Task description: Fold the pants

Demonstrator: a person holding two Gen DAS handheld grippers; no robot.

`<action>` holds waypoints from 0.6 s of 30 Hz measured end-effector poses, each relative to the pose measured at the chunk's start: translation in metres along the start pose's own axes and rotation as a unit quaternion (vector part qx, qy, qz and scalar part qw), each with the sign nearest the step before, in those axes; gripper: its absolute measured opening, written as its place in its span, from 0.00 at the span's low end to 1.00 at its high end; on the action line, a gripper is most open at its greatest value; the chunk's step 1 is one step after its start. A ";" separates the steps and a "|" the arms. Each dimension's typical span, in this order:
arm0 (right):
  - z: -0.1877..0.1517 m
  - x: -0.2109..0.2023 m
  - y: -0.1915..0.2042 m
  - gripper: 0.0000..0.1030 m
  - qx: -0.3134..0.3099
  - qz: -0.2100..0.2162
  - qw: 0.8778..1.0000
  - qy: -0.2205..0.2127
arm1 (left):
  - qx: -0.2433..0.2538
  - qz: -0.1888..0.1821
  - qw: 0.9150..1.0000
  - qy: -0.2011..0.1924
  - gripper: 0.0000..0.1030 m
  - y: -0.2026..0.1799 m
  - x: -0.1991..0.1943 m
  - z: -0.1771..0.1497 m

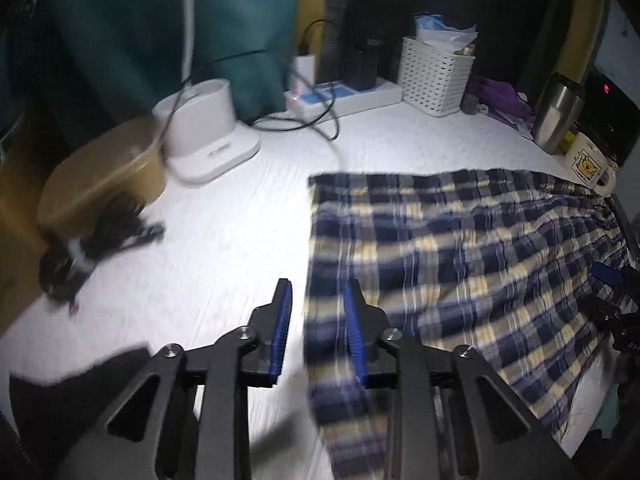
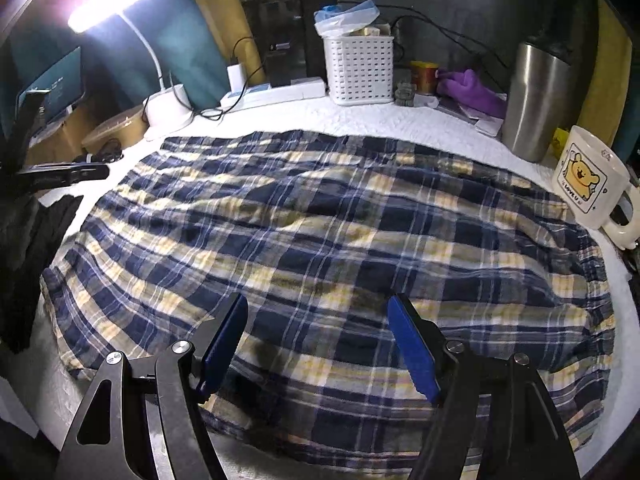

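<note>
Left view motion-blurred | navy-and-cream plaid cotton pants [image 2: 320, 248] lie flat, long axis crosswise on white surface [image 2: 420, 120] | left tongs [image 1: 316, 332] parted, right tongs [image 2: 318, 344] wide, both empty.

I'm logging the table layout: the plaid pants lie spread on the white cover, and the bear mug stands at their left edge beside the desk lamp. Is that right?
Not quite: the bear mug stands at the right edge of the plaid pants, beside the steel tumbler, as the right wrist view shows. The desk lamp is on the far left. The rest holds.

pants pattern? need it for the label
Plaid: navy blue and pale yellow with thin white lines. The pants show best in the right wrist view.
</note>
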State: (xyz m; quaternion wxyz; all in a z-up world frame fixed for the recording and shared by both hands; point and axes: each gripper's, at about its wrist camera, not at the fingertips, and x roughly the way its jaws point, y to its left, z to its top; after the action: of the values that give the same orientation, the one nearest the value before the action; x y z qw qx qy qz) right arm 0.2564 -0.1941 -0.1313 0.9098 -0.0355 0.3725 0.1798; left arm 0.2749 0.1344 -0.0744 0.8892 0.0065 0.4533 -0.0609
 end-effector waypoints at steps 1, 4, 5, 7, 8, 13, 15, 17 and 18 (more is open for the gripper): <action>0.001 0.000 -0.002 0.72 0.001 -0.002 1.000 -0.002 | 0.002 -0.002 1.000 0.003 0.26 -0.001 0.006 0.006; 0.006 0.001 -0.014 0.72 0.007 -0.017 1.000 -0.007 | 0.015 0.010 1.000 0.007 0.26 -0.005 0.029 0.025; 0.007 0.001 -0.019 0.72 0.011 -0.022 1.000 -0.007 | 0.019 0.014 1.000 0.008 0.26 -0.006 0.036 0.031; 0.009 0.005 -0.032 0.72 0.022 -0.034 0.999 -0.006 | 0.027 0.009 1.000 0.010 0.26 -0.006 0.047 0.042; 0.009 0.007 -0.037 0.72 0.027 -0.038 0.999 -0.005 | 0.030 0.007 0.999 0.014 0.26 -0.006 0.053 0.045; 0.009 0.021 -0.051 0.72 0.040 -0.045 0.998 0.007 | 0.069 -0.003 0.998 0.016 0.19 -0.011 0.074 0.059; 0.010 0.023 -0.052 0.72 0.040 -0.047 0.998 0.008 | 0.081 0.004 0.997 0.012 0.02 -0.014 0.082 0.062; 0.010 0.024 -0.053 0.72 0.043 -0.048 0.998 0.008 | 0.090 0.015 0.996 0.007 0.02 -0.015 0.090 0.064; 0.011 0.025 -0.054 0.72 0.044 -0.049 0.998 0.008 | 0.092 0.017 0.996 0.005 0.02 -0.015 0.093 0.064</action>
State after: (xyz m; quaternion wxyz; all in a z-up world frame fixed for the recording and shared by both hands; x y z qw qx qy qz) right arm 0.2985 -0.2346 -0.1443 0.9152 -0.0153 0.3849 0.1185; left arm 0.3789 0.1056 -0.1105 0.8835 0.0968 0.4498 -0.0874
